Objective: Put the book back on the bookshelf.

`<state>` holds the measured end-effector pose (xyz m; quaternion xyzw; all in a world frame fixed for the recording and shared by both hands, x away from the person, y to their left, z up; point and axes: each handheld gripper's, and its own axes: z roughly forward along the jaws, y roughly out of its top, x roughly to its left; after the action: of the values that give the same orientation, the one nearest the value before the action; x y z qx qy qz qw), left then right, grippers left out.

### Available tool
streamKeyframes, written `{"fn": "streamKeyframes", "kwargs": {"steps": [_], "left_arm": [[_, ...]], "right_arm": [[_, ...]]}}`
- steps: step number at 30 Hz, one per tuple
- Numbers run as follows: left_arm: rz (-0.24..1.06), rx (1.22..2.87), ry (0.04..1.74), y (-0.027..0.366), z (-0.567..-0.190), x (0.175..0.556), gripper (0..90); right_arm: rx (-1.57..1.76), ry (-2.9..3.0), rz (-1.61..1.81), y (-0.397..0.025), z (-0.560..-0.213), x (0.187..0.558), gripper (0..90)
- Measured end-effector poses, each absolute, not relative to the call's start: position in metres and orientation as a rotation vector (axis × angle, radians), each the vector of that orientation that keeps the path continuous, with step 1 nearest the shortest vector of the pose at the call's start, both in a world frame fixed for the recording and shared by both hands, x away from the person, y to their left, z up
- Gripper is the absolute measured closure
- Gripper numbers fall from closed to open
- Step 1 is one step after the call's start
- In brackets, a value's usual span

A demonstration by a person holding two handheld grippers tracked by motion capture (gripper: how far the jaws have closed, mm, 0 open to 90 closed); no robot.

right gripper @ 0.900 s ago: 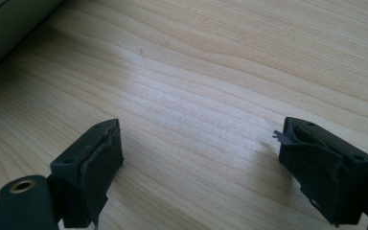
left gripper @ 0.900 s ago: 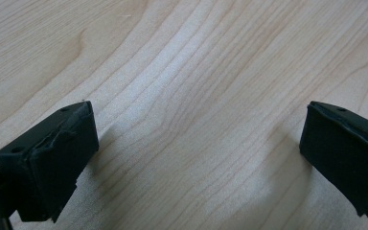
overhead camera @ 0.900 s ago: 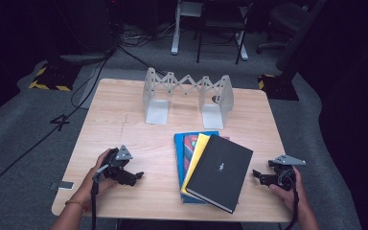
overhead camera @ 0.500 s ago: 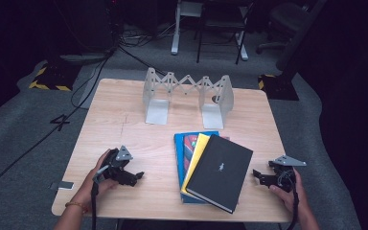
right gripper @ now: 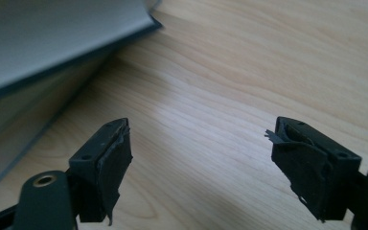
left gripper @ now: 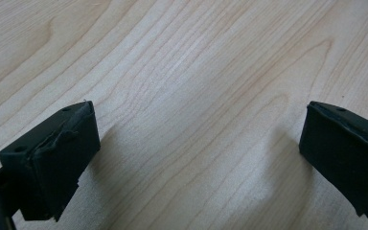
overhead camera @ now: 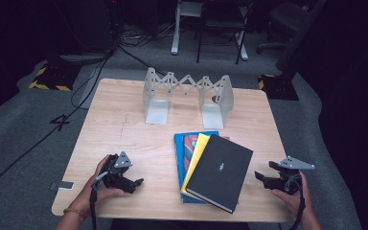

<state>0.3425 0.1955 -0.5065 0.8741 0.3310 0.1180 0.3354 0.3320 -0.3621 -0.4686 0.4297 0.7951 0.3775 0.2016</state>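
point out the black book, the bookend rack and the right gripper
black book (overhead camera: 219, 170), high view, middle of its cover
bookend rack (overhead camera: 158, 111), high view, base of its left plate
right gripper (overhead camera: 259, 178), high view, between its fingertips

Black book (overhead camera: 220, 171) atop yellow book (overhead camera: 197, 155), blue book (overhead camera: 179, 148); pale woodgrain table (overhead camera: 124, 134).

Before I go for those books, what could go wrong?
The black book lies askew on top of the stack, past the yellow book; gripping it at a corner may swing it or drag the ones beneath. The right gripper sits low near the table edge and could push the stack.
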Motion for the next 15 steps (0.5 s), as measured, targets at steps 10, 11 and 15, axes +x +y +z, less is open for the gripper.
{"fn": "streamKeyframes", "kwargs": {"steps": [10,11,15], "left_arm": [[0.303,2.290,0.838,0.188,-0.506,0.345,0.5],[0.301,2.290,0.836,0.188,-0.506,0.345,0.5],[0.303,2.288,0.840,0.187,-0.506,0.344,0.5]], "right_arm": [[1.023,2.244,1.137,-0.332,-0.432,0.306,24.7],[1.010,2.247,1.129,-0.328,-0.431,0.305,24.7],[0.988,2.254,1.149,-0.320,-0.426,0.302,24.2]]}}
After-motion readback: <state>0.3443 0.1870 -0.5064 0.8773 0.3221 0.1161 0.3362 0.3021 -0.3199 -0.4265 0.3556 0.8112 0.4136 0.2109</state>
